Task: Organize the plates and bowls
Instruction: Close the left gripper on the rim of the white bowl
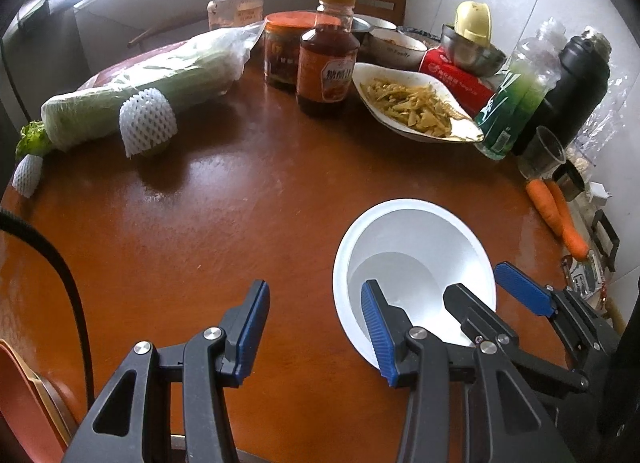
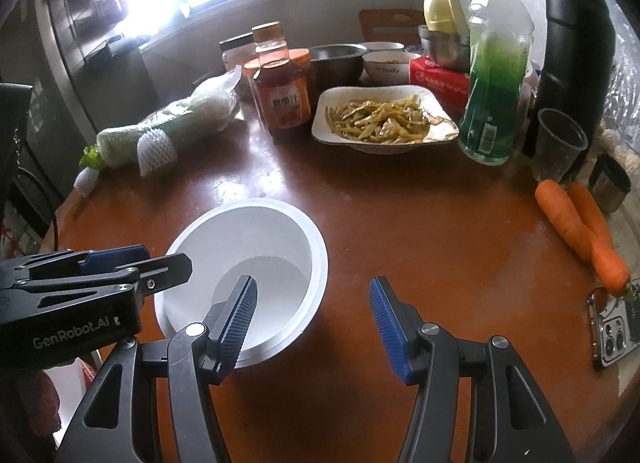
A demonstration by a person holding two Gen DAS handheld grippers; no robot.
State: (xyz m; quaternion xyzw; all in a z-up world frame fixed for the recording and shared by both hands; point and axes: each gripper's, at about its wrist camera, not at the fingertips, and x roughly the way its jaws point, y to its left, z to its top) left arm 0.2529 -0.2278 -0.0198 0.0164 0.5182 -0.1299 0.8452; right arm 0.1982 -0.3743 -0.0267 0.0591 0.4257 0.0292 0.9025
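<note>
A white bowl (image 1: pixel 412 231) (image 2: pixel 248 231) stands empty and upright on the brown round table (image 1: pixel 248 215) (image 2: pixel 420 231). My left gripper (image 1: pixel 314 327) (image 2: pixel 160 257) is open, its jaws either side of the bowl's left rim, one finger inside and one outside. My right gripper (image 2: pixel 314 317) (image 1: pixel 476 279) is open too and straddles the right rim the same way. No pad visibly presses on the rim. Farther back sits a white dish of stir-fried vegetables (image 1: pixel 412 103) (image 2: pixel 384 119), with a steel bowl (image 2: pixel 338 59) and a small ceramic bowl (image 2: pixel 388 65) behind it.
A wrapped cabbage (image 1: pixel 140 95) lies at the left. A sauce bottle (image 1: pixel 328 63) and a jar (image 1: pixel 284 51) stand mid-back. A green bottle (image 2: pixel 492 83), black flask (image 2: pixel 576 47), plastic cup (image 2: pixel 560 143), two carrots (image 2: pixel 580 223) and a phone (image 2: pixel 612 331) crowd the right.
</note>
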